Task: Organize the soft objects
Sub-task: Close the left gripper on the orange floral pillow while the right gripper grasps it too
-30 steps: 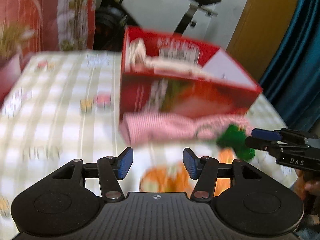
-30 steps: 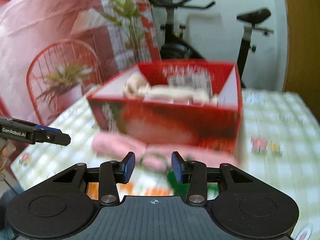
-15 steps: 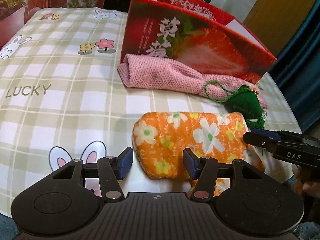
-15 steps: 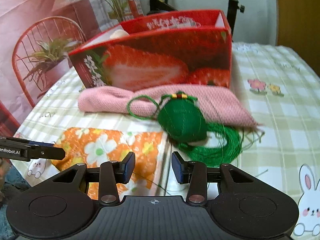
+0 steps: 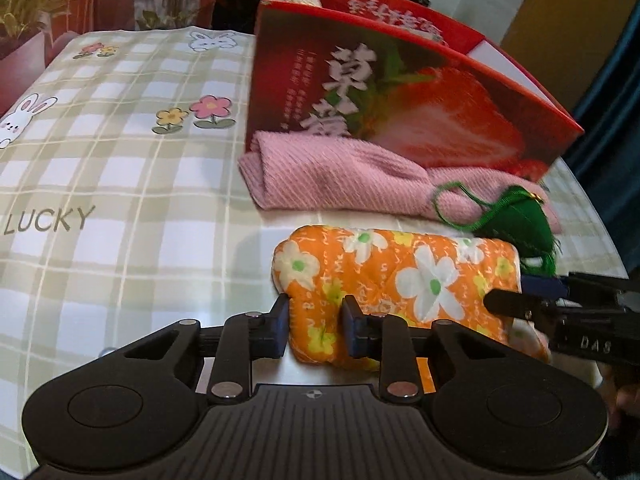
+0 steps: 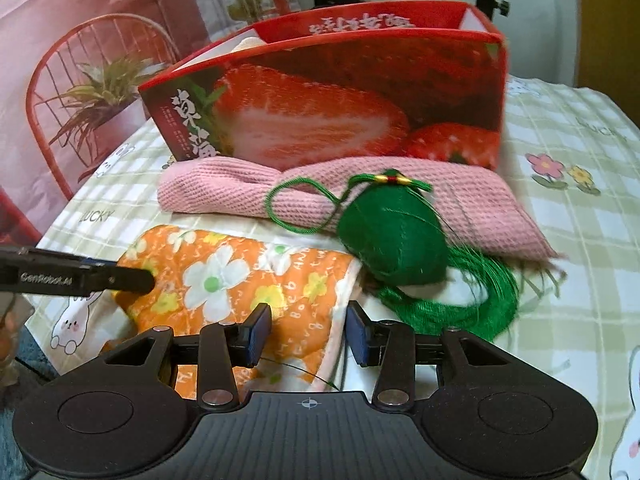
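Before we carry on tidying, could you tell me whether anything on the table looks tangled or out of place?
The green tasselled pouch lies partly on the pink knitted cloth, its loose threads sprawled over the tablecloth. Nothing looks spilled or damaged.

"LUCKY" – printed on checked tablecloth. "DAS" – on right gripper body. "GenRobot.AI" – on left gripper body. Large Chinese characters on red box.

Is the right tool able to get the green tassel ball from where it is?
Probably yes. The green tassel ball lies just ahead of the right tool, on the pink cloth, uncovered. But the orange flowery cloth lies between its fingers now.
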Motion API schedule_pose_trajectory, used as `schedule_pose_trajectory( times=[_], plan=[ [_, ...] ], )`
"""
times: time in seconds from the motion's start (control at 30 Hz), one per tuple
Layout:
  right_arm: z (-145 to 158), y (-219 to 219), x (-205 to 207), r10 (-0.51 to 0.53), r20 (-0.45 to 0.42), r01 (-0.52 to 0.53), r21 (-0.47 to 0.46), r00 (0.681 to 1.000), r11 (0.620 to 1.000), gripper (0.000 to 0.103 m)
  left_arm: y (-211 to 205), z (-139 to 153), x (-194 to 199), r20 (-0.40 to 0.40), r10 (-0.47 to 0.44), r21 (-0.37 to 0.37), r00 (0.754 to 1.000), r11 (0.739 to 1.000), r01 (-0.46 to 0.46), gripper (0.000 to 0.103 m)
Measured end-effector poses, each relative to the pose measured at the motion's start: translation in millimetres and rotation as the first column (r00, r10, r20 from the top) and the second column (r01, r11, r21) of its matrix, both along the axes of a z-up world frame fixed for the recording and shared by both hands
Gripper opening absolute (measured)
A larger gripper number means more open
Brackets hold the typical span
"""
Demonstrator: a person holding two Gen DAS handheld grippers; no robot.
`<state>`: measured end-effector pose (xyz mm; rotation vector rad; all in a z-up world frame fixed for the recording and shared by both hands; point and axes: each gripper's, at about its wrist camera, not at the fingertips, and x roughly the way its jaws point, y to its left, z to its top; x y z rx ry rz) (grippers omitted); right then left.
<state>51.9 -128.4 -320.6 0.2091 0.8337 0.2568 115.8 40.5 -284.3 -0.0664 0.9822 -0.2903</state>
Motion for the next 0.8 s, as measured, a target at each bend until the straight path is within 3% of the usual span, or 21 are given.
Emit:
schedule_pose_trajectory(
  times=[0.3, 0.8],
  plan=[
    [-3, 2, -2, -0.008, 0.030, 0.008, 0.013, 1.000, 1.000, 0.032, 6, -2, -8, 0.031, 0.034, -0.025, 0.999, 0.999, -0.033, 0.028],
    [-6, -2, -14, 0.010, 0.040, -0.013, 0.062, 0.999, 0.998, 0.030, 12, -1, -19, 0.027, 0.025, -0.063, 0.999, 0.998, -0.024, 0.028]
  ],
)
